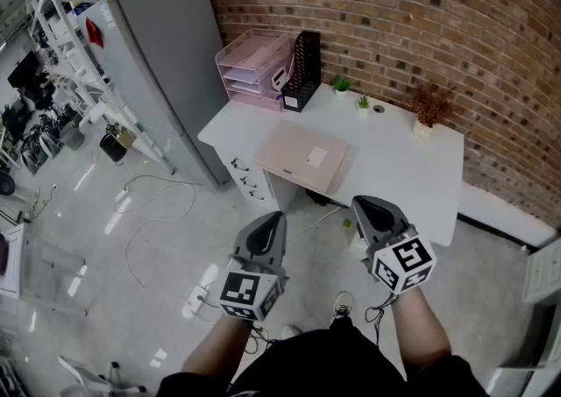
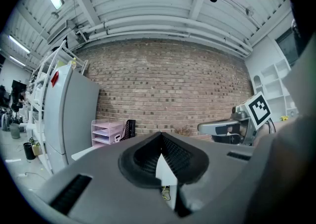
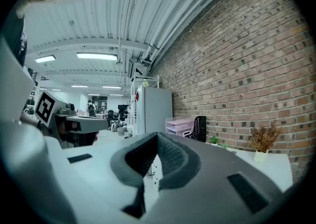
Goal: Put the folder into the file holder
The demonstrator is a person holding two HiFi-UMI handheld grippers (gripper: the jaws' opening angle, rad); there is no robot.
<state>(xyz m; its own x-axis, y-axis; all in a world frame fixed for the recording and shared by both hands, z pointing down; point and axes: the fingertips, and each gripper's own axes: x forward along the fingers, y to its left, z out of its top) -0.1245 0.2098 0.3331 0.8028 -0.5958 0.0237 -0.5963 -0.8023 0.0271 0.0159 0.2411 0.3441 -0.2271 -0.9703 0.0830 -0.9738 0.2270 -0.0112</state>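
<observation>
A pink folder (image 1: 302, 157) with a white label lies flat on the white desk (image 1: 412, 167). The black mesh file holder (image 1: 302, 71) stands upright at the desk's back left, against the brick wall; it also shows in the left gripper view as the file holder (image 2: 130, 129) and in the right gripper view as the file holder (image 3: 199, 128). My left gripper (image 1: 273, 218) and right gripper (image 1: 361, 204) hang level over the floor, short of the desk's front edge. Both are shut with nothing between the jaws. The folder is hidden in both gripper views.
A pink stack of letter trays (image 1: 254, 67) stands left of the file holder. Small potted plants (image 1: 341, 85) and a dried plant (image 1: 429, 108) line the wall. A tall grey cabinet (image 1: 162, 62) flanks the desk's left. Cables (image 1: 158, 211) lie on the floor.
</observation>
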